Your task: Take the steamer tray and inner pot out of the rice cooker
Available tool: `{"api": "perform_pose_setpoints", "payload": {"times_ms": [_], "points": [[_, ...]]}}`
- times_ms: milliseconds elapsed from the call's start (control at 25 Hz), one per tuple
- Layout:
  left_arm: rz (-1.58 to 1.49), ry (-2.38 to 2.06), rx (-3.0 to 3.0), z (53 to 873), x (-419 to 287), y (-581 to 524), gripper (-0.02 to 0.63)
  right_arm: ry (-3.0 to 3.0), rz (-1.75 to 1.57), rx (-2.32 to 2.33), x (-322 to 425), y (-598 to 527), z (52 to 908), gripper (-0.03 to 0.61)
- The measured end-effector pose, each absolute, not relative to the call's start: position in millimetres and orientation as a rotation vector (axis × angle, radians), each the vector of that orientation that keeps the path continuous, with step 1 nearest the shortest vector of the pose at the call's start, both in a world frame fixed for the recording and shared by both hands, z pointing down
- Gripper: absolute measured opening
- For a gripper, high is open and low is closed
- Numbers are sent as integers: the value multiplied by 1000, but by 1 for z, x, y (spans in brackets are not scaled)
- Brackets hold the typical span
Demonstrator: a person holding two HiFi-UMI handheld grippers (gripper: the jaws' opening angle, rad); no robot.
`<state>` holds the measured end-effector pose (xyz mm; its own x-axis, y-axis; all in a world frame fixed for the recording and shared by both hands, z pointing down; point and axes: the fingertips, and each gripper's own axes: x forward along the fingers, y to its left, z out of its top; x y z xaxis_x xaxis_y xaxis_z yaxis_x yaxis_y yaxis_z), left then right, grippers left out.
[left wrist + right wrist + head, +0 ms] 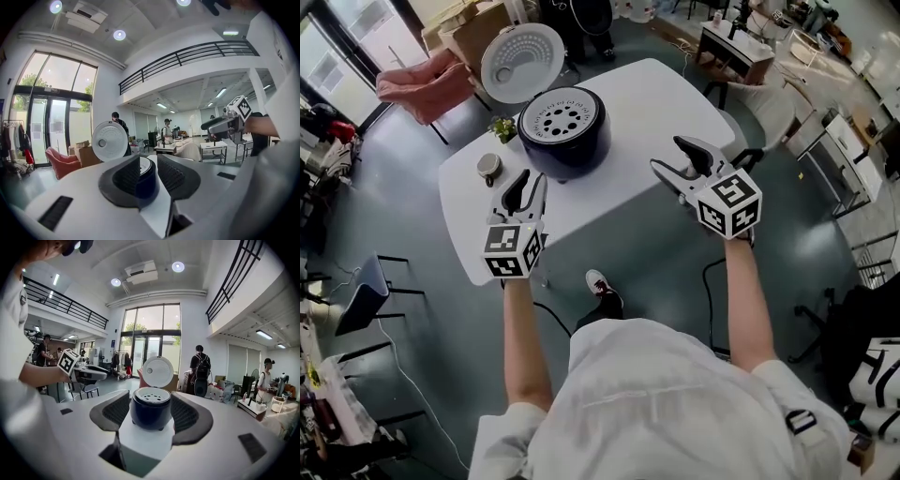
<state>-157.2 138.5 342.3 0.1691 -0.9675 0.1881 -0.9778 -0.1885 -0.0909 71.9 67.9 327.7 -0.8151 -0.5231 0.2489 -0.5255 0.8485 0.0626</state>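
Observation:
A dark blue rice cooker [564, 141] stands on the white table [647, 112], its white lid [522, 61] swung up behind it. A white steamer tray [561, 118] with round holes sits in its mouth; the inner pot is hidden beneath. My left gripper [528, 188] hovers over the table's near left edge, open and empty. My right gripper [667, 156] is off the cooker's right side, its jaws wide open with nothing in them. In the right gripper view the cooker [150, 416] and tray [151, 394] show far ahead between the jaws; the left gripper view frames the cooker [146, 182] the same way.
A small potted plant [502, 127] and a small round object [489, 166] sit on the table left of the cooker. A pink armchair [422, 84] and cardboard boxes stand behind it, a desk [736, 47] at back right. People stand far off.

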Motion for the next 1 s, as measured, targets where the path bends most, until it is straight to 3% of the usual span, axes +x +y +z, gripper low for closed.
{"api": "perform_pose_setpoints", "payload": {"times_ms": [440, 1000], "points": [[344, -1943, 2403, 353, -229, 32, 118, -2730, 73, 690, -22, -36, 347, 287], [299, -2008, 2199, 391, -283, -5, 140, -2641, 134, 483, -97, -108, 385, 288]]}}
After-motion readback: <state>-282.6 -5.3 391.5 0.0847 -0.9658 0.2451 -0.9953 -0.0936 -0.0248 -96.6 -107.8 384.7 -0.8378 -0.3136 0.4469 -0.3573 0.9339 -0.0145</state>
